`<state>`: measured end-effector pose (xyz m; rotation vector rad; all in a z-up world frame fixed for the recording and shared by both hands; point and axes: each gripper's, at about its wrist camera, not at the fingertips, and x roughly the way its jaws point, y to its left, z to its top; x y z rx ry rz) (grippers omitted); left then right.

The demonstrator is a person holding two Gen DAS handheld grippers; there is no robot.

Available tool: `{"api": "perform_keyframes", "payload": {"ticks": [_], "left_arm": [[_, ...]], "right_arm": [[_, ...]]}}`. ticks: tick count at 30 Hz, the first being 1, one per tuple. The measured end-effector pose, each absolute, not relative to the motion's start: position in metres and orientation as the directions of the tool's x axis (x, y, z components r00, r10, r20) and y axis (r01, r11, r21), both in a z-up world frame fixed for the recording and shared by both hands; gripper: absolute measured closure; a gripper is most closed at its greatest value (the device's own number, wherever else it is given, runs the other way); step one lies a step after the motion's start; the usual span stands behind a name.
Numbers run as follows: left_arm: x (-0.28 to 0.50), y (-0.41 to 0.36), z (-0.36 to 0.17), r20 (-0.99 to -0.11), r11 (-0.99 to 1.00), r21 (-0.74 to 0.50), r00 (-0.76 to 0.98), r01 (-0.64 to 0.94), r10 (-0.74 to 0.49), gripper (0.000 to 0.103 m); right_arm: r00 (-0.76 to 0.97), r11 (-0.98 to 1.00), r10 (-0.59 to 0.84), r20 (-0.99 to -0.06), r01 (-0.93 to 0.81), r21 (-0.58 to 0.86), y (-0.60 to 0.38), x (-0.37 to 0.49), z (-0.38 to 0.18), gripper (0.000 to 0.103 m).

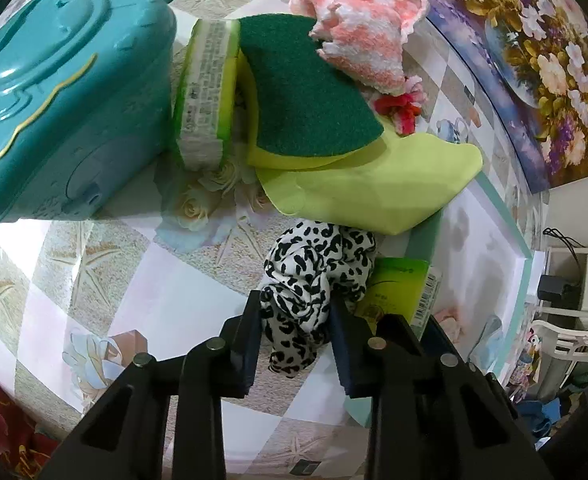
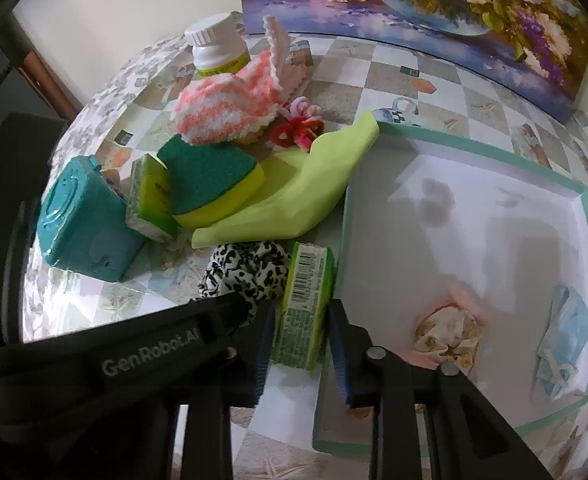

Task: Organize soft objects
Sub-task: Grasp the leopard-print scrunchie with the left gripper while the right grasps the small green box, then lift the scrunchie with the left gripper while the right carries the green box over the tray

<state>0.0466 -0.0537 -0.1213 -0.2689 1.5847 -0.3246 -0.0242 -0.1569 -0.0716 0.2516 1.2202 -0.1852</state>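
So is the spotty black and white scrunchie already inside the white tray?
No, the spotty scrunchie lies on the tablecloth outside the white tray, between the fingers of the left gripper.

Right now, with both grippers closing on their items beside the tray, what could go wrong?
1. The left gripper pinches only one fold of the leopard-print scrunchie; it may slip out when lifted.
2. The right gripper holds the green packaged sponge right beside the white tray; the sponge could catch on its rim.
3. The grippers work close together and may collide.
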Motion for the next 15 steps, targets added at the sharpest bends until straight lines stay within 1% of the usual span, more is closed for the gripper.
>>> {"api": "perform_keyframes", "payload": {"ticks": [2, 9, 15], "left_arm": [[0.047, -0.054, -0.120, -0.930, 0.930, -0.366, -0.038, 0.028, -0.365, 0.073], [0.043, -0.054, -0.111, -0.934, 0.933, -0.358, -0.027, 0.034, -0.357, 0.078], [0.043, -0.049, -0.106, -0.936, 0.935, -0.353, -0.004, 0.031, -0.353, 0.080]], "right_arm": [[0.334, 0.956, -0.006, -0.942, 0.278, 0.092, -0.158, -0.024, -0.071, 0.078], [0.333, 0.954, -0.009, -0.943, 0.284, 0.091, -0.158, -0.024, -0.071, 0.079], [0.335, 0.950, 0.012, -0.942, 0.290, 0.115, -0.160, -0.025, -0.069, 0.079]]}}
